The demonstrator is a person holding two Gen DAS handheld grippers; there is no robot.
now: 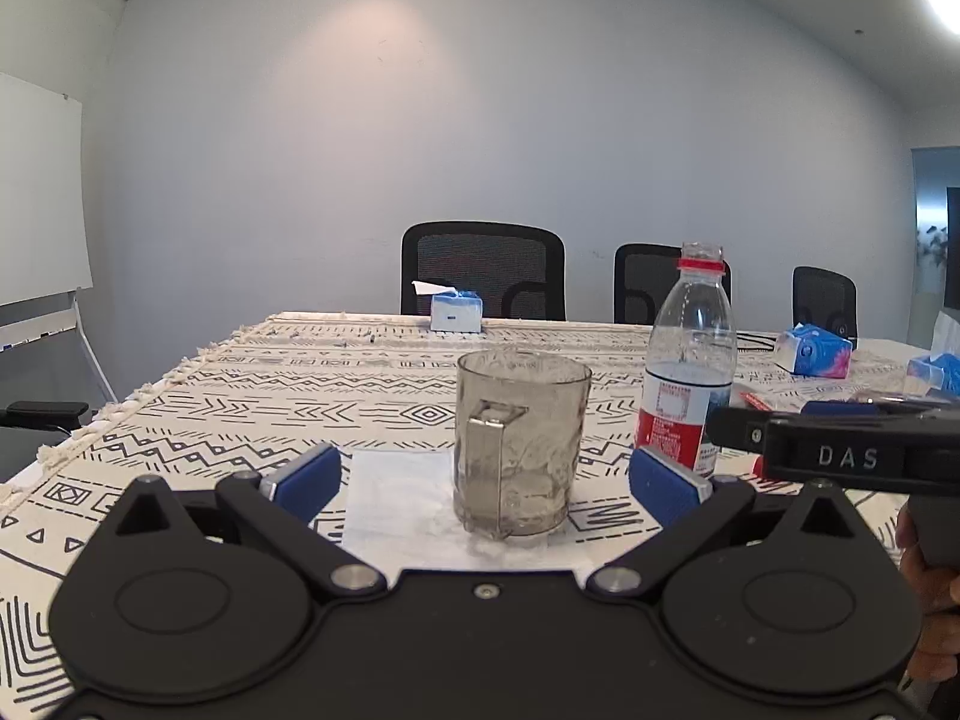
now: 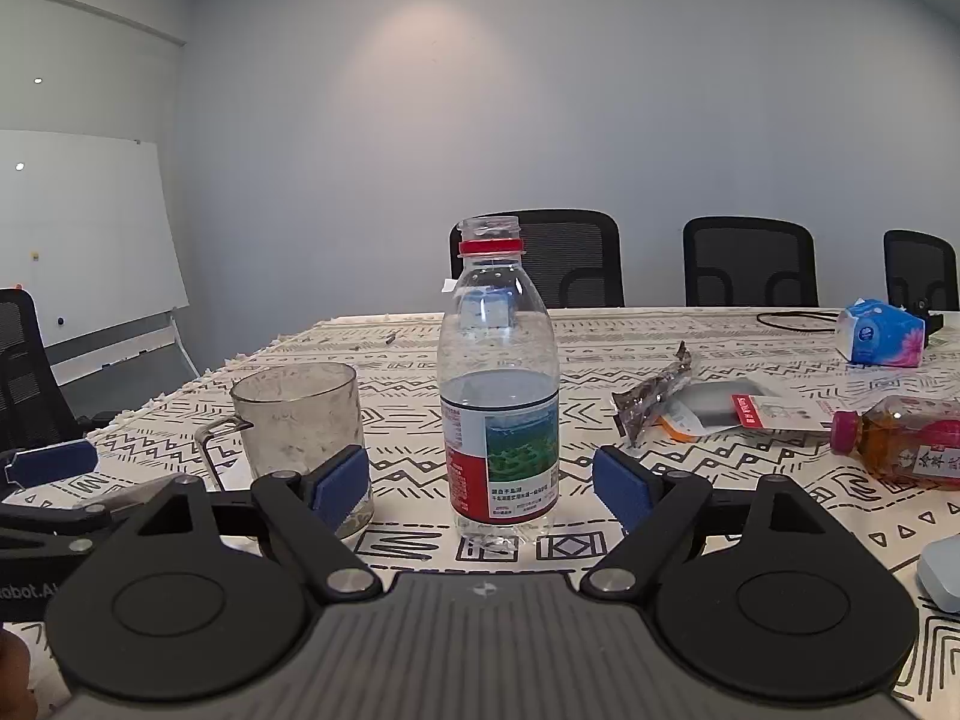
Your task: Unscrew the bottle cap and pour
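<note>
My left gripper (image 1: 483, 480) is spread wide with the mug (image 1: 519, 444) between its fingers, untouched, on a white napkin (image 1: 396, 510). My right gripper (image 2: 483, 489) is spread too, framing the uncapped bottle (image 2: 499, 396), which stands upright just beside the mug. Only the right view shows a tea bottle (image 2: 900, 441) lying down and wrappers (image 2: 654, 393). A patterned tablecloth (image 1: 240, 396) covers the table; black chairs (image 1: 483, 270) line a pale wall.
</note>
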